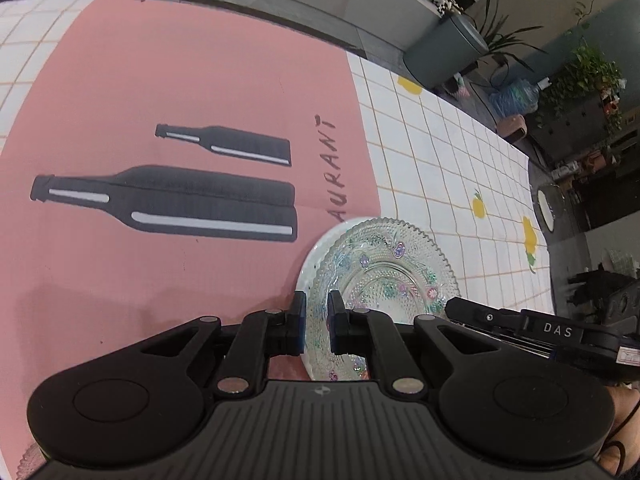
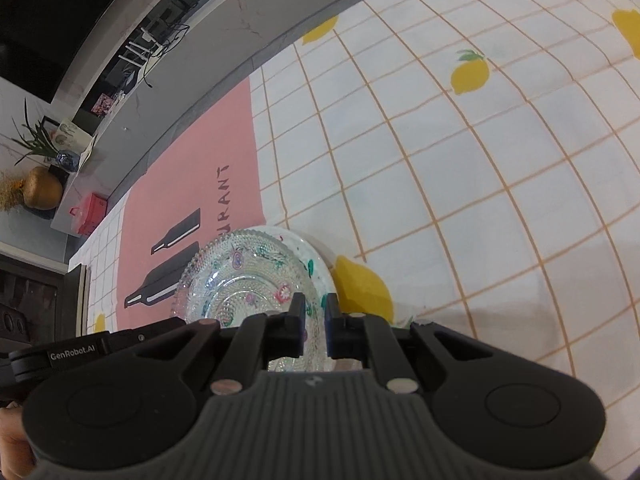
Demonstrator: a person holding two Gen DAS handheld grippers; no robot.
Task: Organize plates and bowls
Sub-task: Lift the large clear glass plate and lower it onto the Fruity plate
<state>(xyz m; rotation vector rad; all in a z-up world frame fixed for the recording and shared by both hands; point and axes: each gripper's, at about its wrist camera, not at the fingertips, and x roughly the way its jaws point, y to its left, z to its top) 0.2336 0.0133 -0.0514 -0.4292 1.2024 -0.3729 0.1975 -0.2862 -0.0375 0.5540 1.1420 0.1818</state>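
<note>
Plates are stacked here: in the left wrist view a clear glass plate (image 1: 384,264) with painted flowers lies on a white plate (image 1: 310,264), whose rim shows only at the left side. The stack sits where the pink mat (image 1: 160,80) meets the checked cloth (image 1: 460,168). The left gripper (image 1: 317,300) is closed on the near rim of the glass plate, which passes between its two pads. The right gripper (image 1: 520,328) comes in from the right and reaches the same rim.

In the right wrist view the glass plate (image 2: 240,276) covers the white plate (image 2: 316,256), near the mat (image 2: 200,160) edge and beside a printed lemon (image 2: 362,288). The right gripper (image 2: 314,304) is closed on the plate's near rim. The left gripper (image 2: 120,340) enters from the left edge; its pads are hidden here.
</note>
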